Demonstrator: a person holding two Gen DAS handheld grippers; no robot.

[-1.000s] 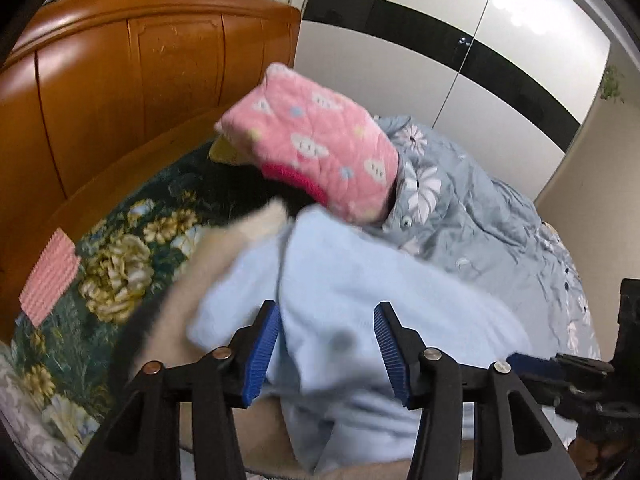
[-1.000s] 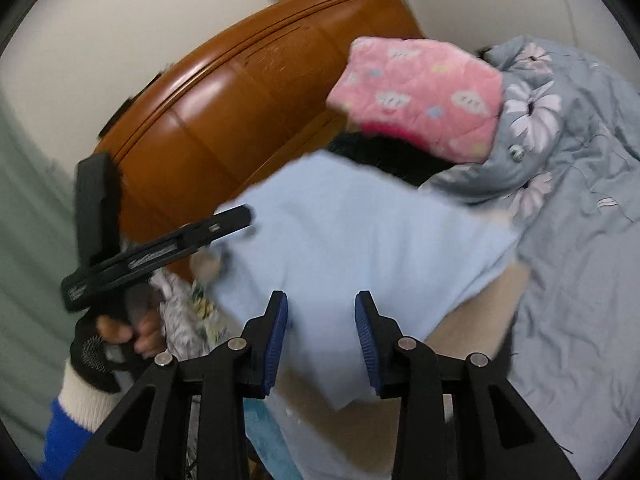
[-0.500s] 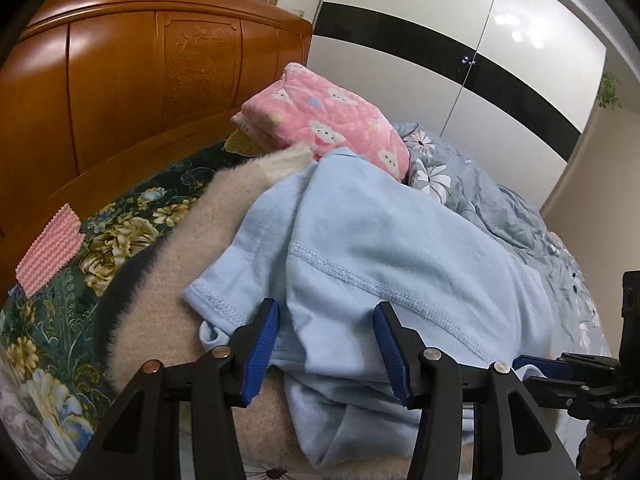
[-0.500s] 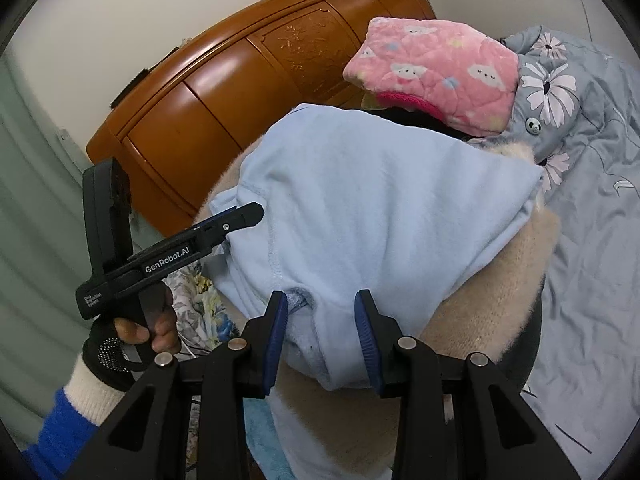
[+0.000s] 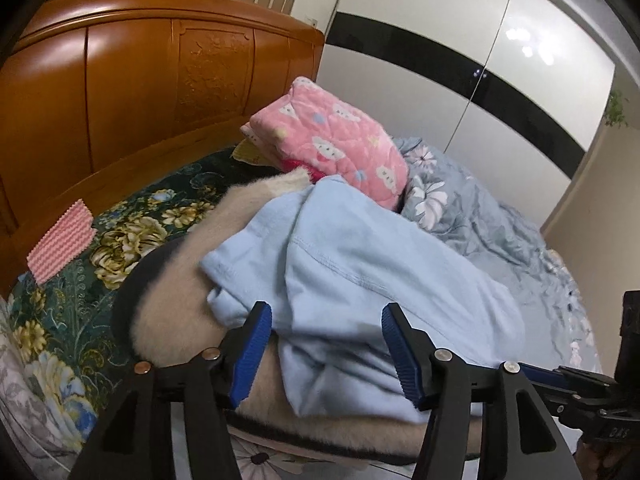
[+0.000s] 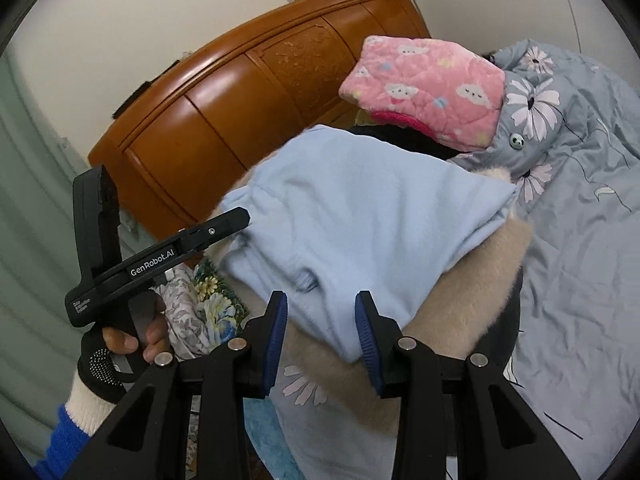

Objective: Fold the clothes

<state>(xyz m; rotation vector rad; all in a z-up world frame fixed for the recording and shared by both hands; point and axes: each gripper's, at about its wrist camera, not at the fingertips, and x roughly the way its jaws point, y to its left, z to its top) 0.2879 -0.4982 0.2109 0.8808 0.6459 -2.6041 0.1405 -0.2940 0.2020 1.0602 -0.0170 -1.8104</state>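
Both the left gripper (image 5: 326,344) and right gripper (image 6: 322,334) stand with jaws apart, holding nothing — the light-blue garment (image 6: 360,216), loosely bunched on the beige fleece (image 5: 176,300), may slump unfolded.

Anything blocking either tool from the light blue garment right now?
Nothing visible. The light blue garment lies on top of the beige fuzzy garment, uncovered. The left tool and right tool are open, straddling its near edge. The pink quilted bundle sits behind it.

My left gripper (image 6: 200,240) reads "GenRobot.AI" on its side; small print below too tiny to read.
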